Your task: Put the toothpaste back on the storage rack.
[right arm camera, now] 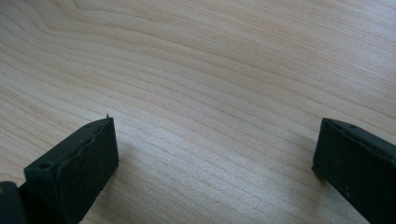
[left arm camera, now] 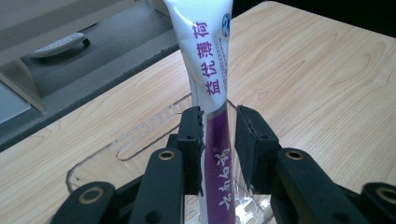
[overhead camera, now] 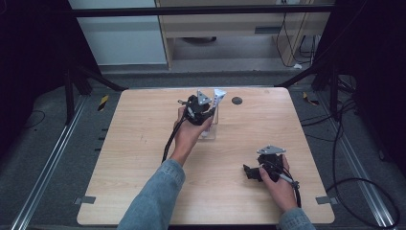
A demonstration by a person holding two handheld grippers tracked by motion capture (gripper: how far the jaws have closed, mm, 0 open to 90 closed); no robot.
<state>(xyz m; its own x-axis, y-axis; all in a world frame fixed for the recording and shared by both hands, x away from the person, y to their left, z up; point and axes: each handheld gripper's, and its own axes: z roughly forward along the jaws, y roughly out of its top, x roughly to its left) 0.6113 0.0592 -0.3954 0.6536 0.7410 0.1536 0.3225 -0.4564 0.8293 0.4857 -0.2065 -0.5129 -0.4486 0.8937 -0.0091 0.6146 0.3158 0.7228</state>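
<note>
Where the left claw straddles it, the toothpaste tube carries purple Chinese characters, 益优薄荷, running down its white upper part, with more characters on the purple lower part. Its long axis stands nearly upright, the flat crimped end up and the lower end inside a clear plastic holder near the far middle of the wooden tabletop. One jaw touches the tube; a narrow gap remains at the other. Low over bare wood at the near right, the right claw stands wide apart. Dark floor, cables and pale cabinets surround the tabletop.
</note>
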